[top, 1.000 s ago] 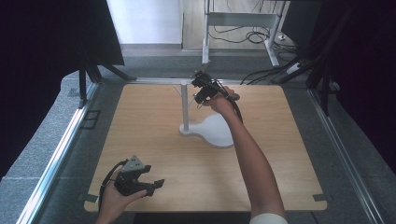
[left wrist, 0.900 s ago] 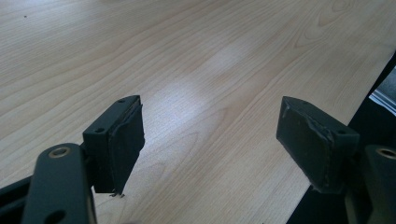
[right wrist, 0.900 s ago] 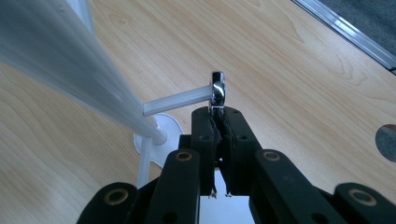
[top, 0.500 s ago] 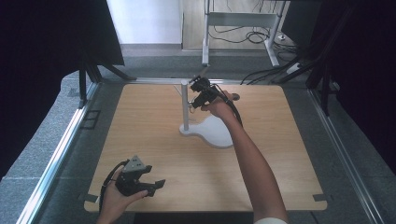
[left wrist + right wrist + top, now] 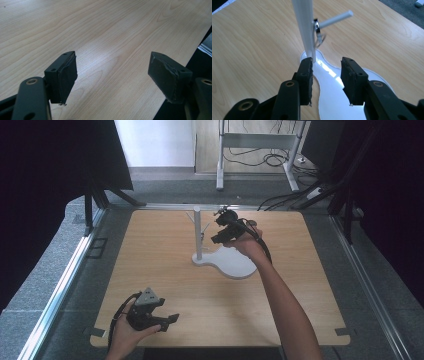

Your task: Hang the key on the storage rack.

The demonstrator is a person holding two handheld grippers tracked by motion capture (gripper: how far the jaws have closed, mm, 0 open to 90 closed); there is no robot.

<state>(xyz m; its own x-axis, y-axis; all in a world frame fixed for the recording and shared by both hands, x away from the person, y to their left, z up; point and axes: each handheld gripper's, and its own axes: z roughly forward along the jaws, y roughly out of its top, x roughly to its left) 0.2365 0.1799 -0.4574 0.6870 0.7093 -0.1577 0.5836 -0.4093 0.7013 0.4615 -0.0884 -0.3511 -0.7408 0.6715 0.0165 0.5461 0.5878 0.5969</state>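
Right gripper (image 5: 326,75), jaws parted and empty, faces the stand (image 5: 305,27); its ring (image 5: 319,33) probably comes next. Left gripper (image 5: 113,75) rests released.

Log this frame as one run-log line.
left tongs: open, empty, low over table near edge | right tongs: open, empty, raised beside stand post | small metal piece hangs on stand peg
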